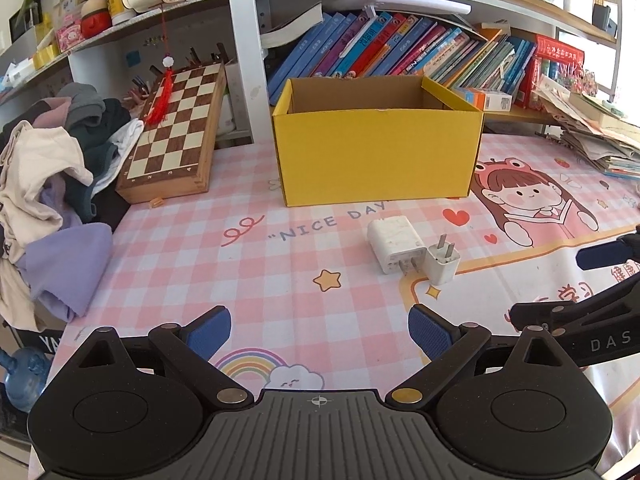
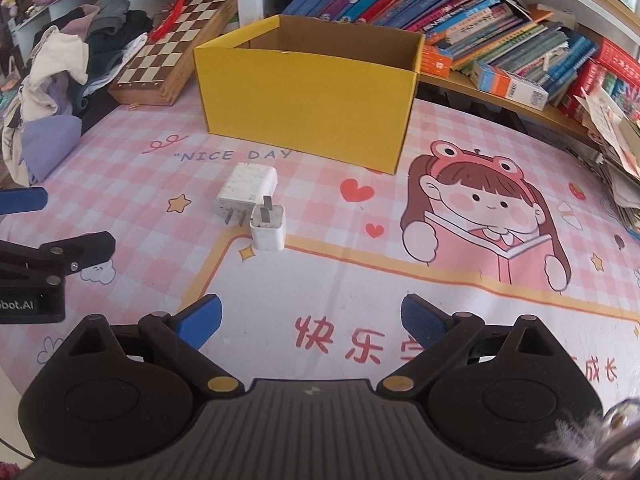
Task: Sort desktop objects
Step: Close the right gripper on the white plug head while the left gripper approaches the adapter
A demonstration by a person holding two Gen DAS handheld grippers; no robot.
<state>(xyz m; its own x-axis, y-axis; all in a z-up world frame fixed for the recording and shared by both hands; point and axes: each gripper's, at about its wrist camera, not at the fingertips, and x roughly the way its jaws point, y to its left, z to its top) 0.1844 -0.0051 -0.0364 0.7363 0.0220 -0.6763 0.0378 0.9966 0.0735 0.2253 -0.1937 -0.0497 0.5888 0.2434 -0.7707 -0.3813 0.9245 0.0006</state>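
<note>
Both pairs of fingers, on my left gripper (image 1: 319, 330) and right gripper (image 2: 311, 318), stand wide apart and empty. Two chargers, large (image 1: 395, 243) and small (image 1: 441, 261), touch mid-desk before the yellow box (image 1: 376, 156), ahead-right of my left gripper, ahead-left of my right; neither gripper is clearly nearer.

Yellow cardboard box (image 1: 376, 156): floor hidden behind the front wall in both views; contents cannot be told. Larger white charger (image 2: 246, 189): its prong end is partly covered by the small white plug adapter (image 2: 268, 227) in the right wrist view. Right gripper's blue finger (image 1: 604, 254) cut off by the right picture edge in the left wrist view. Book spines (image 1: 400, 46): titles too small to read. Blurred fuzzy object (image 2: 592, 436) at lower right corner, unidentifiable. Clothes pile (image 1: 52, 176) cut by the left edge.
</note>
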